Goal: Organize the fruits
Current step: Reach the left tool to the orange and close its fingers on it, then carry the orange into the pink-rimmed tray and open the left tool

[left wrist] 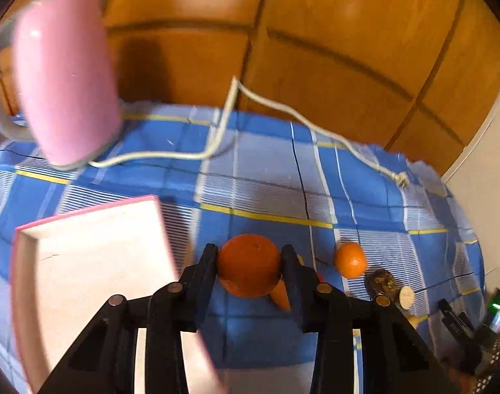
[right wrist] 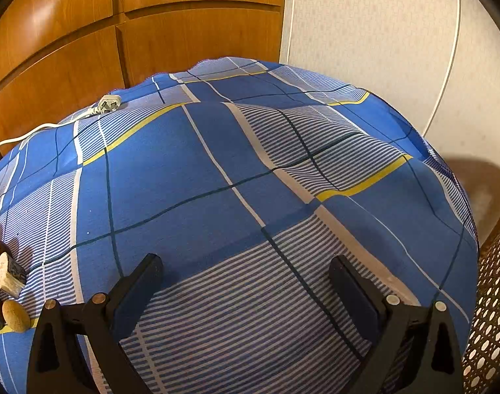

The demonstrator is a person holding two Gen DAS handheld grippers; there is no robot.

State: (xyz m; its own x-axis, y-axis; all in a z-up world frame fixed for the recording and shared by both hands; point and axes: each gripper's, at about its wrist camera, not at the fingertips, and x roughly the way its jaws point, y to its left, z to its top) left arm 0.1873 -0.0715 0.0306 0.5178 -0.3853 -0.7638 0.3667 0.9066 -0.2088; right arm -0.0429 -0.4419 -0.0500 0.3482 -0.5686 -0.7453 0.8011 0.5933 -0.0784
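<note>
orange [left wrist: 248, 267] in jaws, smaller orange [left wrist: 350, 260] beside

We see that our left gripper [left wrist: 249, 264] is matte black plastic: two flat rectangular fingers [left wrist: 205, 279] on angular linkage arms with triangular cut-outs, pinned by round silver rivets. Our right gripper [right wrist: 246, 282] matches it, with the same black fingers [right wrist: 141, 284] and silver rivets.

Left tongs [left wrist: 250, 271] angled downward, jaws narrowed and pressing both sides of an orange [left wrist: 249, 267]. Right tongs [right wrist: 246, 282] angled downward, jaws spread wide, nothing between them.
</note>
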